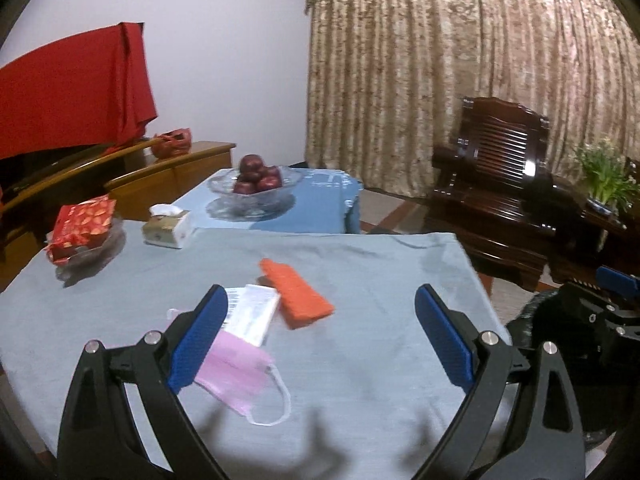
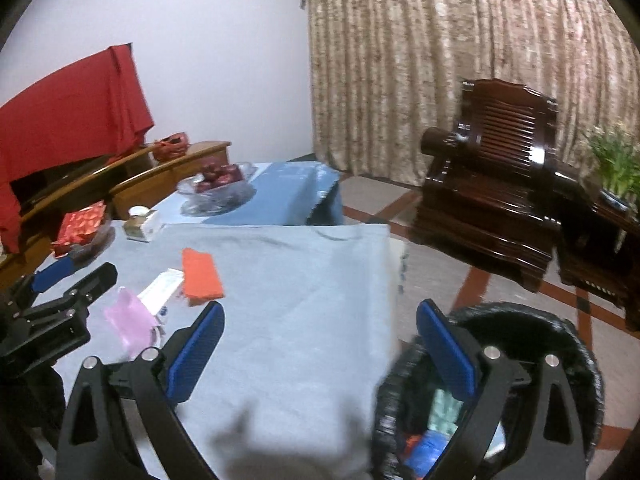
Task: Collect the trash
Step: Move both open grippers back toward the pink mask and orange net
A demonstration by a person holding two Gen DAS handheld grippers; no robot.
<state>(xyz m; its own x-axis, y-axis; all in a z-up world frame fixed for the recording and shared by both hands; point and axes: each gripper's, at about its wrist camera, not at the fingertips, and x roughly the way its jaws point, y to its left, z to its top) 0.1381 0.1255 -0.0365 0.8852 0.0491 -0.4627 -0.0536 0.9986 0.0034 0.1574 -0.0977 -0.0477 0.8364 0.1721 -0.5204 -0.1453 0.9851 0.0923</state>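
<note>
Three pieces of trash lie on the light blue tablecloth [image 1: 360, 264]: a pink face mask [image 1: 236, 372], a white printed packet [image 1: 252, 316] and an orange packet [image 1: 298, 294]. My left gripper [image 1: 320, 320] hovers open just above them, its left finger over the mask and the white packet. In the right wrist view the mask [image 2: 128, 320], white packet [image 2: 160, 288] and orange packet [image 2: 200, 276] lie left of my right gripper [image 2: 320, 320]. It is open and empty over the table's right edge, beside a black-lined bin [image 2: 560, 340] holding green and blue wrappers [image 2: 440, 412].
A red snack bag [image 1: 82, 228], a tissue box [image 1: 168, 228] and a glass bowl of red apples [image 1: 256, 184] stand at the far side. Off the table's right are a dark wooden armchair [image 2: 500, 176] and a potted plant [image 2: 616, 164]. A curtain hangs behind.
</note>
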